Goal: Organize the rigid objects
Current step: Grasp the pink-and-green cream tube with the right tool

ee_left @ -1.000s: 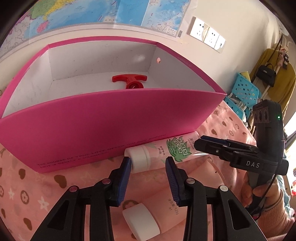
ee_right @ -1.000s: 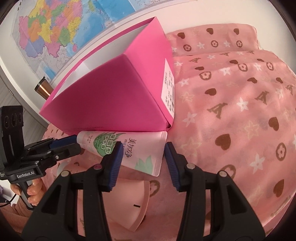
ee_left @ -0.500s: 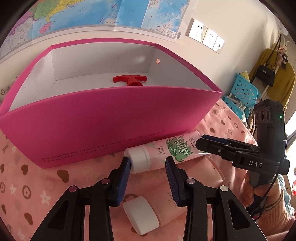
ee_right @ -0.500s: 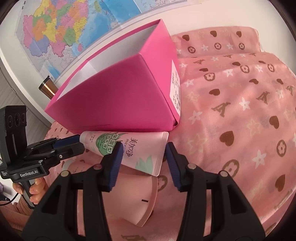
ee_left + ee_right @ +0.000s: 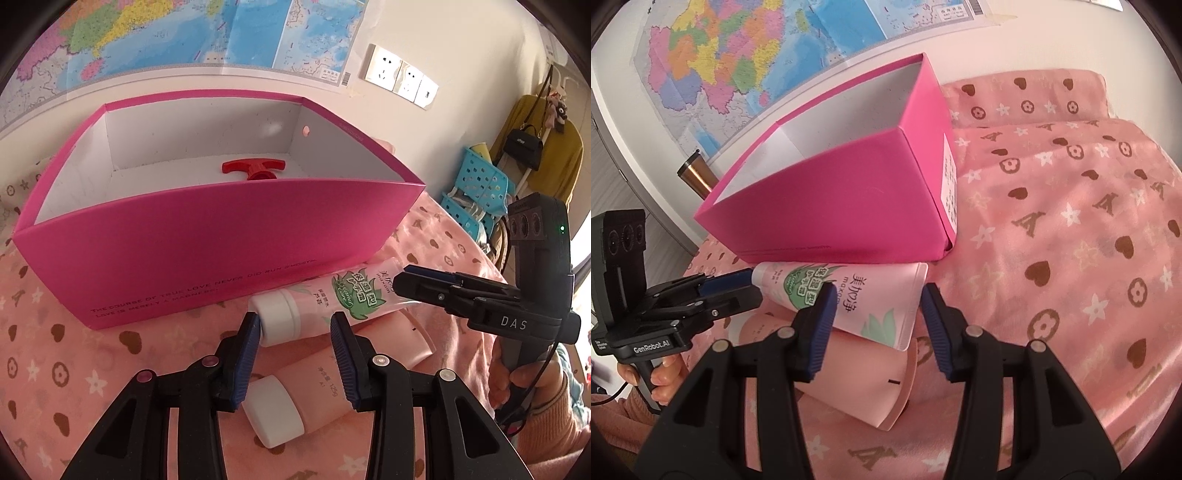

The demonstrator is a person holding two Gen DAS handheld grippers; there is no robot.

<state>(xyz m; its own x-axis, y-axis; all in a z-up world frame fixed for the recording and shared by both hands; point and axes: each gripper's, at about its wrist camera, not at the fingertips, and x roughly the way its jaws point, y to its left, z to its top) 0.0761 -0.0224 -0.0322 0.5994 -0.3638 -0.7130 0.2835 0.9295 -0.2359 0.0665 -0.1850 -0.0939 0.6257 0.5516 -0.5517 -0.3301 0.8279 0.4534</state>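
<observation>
The pink box [image 5: 207,251] walls off the far side behind the stacked tubes [image 5: 332,306]; its open top looks mostly free, and the bedspread [image 5: 1071,258] beside it lies bare.

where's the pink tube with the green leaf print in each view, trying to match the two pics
Left wrist view: the pink plastic tube with green leaf print lies just right of centre, white cap pointing left, below the box front.
Right wrist view: the same tube lies centre-left, flat crimped end pointing right, atop a plain pink tube.
Shared landmark: the open magenta cardboard box, directly behind the tube in both.
</observation>
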